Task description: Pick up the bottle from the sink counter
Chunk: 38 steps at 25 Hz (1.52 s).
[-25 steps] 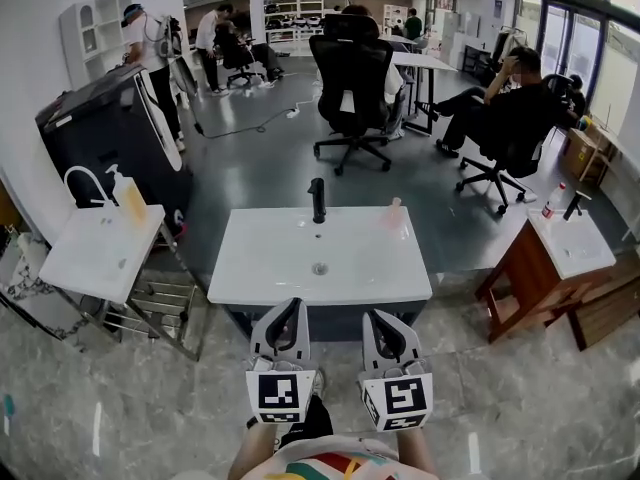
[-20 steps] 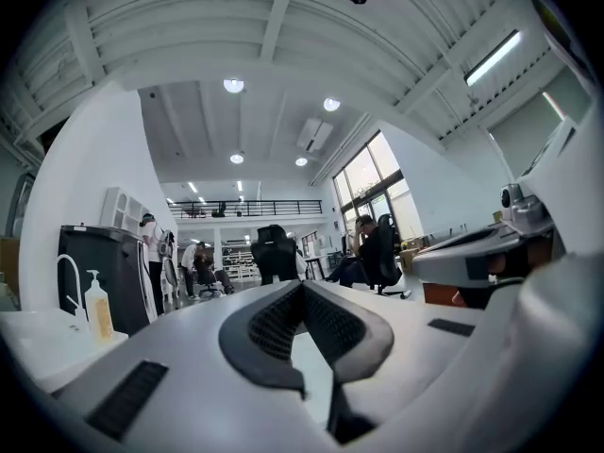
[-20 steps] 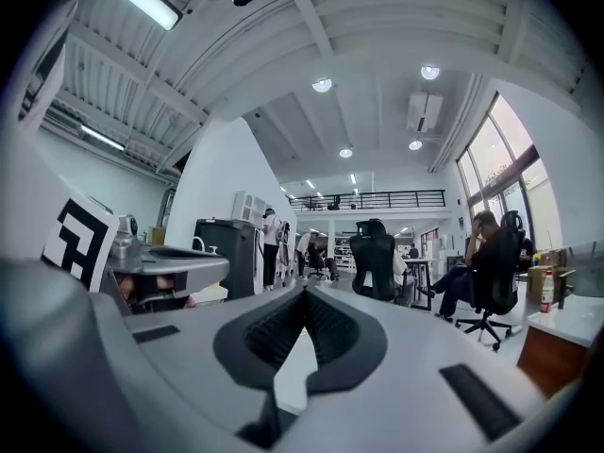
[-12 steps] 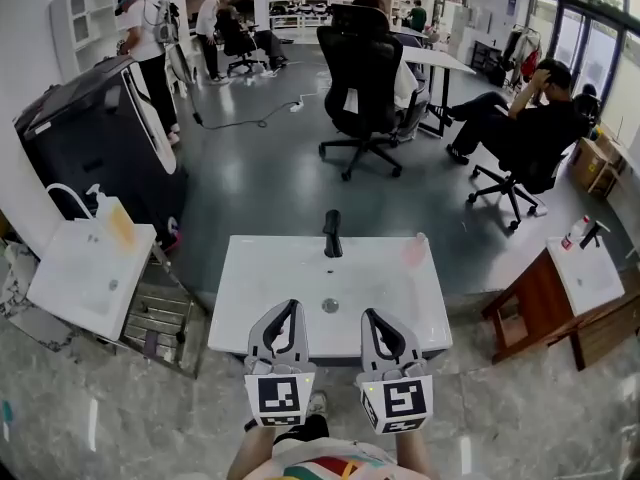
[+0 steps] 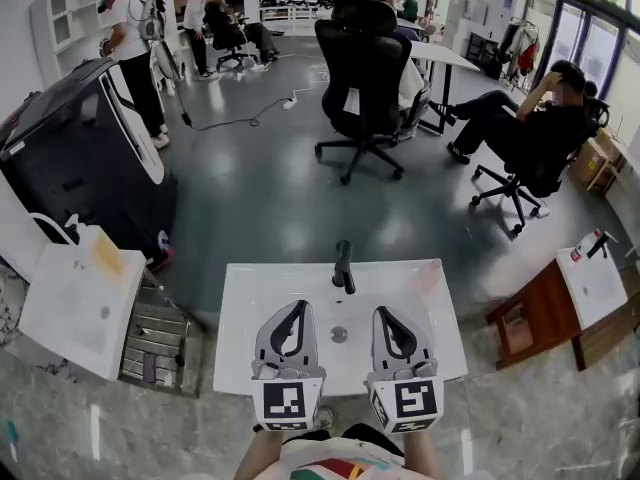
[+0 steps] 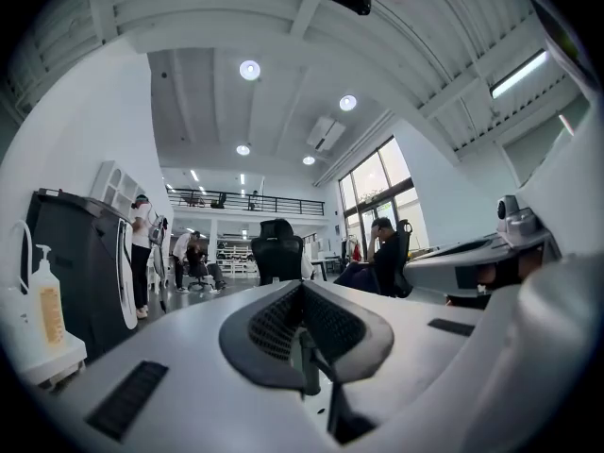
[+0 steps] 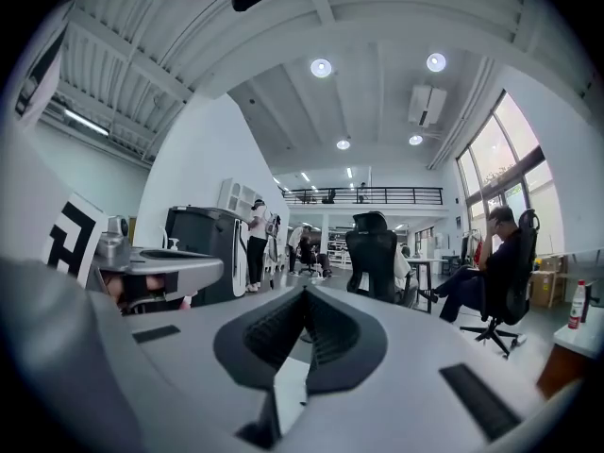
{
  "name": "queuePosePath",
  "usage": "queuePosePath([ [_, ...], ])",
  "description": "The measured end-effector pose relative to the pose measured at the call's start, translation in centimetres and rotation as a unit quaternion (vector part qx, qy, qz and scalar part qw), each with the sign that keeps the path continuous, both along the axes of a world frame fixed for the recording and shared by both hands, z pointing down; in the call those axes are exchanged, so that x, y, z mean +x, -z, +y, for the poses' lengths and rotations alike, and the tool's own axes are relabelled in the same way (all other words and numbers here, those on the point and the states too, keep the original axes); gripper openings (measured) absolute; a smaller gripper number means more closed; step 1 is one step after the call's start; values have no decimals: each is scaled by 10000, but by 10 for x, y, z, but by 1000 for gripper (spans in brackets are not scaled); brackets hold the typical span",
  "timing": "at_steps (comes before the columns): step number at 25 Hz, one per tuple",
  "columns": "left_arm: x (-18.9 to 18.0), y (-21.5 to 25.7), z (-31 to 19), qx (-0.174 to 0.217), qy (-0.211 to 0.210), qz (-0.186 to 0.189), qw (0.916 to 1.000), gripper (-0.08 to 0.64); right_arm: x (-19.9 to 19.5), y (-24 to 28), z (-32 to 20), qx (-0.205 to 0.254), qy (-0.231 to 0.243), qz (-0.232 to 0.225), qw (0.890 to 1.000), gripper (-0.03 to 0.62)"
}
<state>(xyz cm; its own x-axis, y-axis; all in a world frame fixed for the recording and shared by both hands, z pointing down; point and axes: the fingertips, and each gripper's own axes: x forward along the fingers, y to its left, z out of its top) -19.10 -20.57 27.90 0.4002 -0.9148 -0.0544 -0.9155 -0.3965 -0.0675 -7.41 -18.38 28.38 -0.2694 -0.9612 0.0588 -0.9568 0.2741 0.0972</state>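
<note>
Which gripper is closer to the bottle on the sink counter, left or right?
Right. The bottle stands ahead and slightly right of the right gripper; the left gripper is farther away, on the faucet's other side.

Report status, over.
Left gripper, right gripper shut, empty. Bottle on sink counter, far right corner, untouched. Faucet left of it, not blocking.
</note>
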Motion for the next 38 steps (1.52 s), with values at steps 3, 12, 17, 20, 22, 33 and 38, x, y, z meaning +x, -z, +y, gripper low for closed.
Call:
queuePosePath([
  [3, 6, -2, -11, -59, -103, 78, 9999, 18, 1, 2, -14, 31, -46, 45, 10000, 12],
  [12, 14, 4, -25, 10, 11, 161, 9999, 18, -2, 5, -34, 42, 211, 107, 9997, 12],
  [17, 17, 3, -27, -60, 180, 32, 9998, 18, -3, 8, -38, 109, 464, 53, 9988, 12],
  [20, 18, 3, -24, -94, 278, -20, 9996, 18, -1, 4, -35, 80, 536, 41, 9985, 12],
  [22, 20, 6, -21, -31, 352, -24, 9994, 18, 3, 5, -32, 134, 544, 39, 9984, 12],
  [33, 26, 16, -27, 209, 410, 19, 9989, 18, 12, 12, -38, 298, 514, 6, 9982, 12],
  [38, 46, 16, -30, 210, 182, -50, 9996, 18, 31, 14, -40, 345, 281, -23, 9990, 12],
])
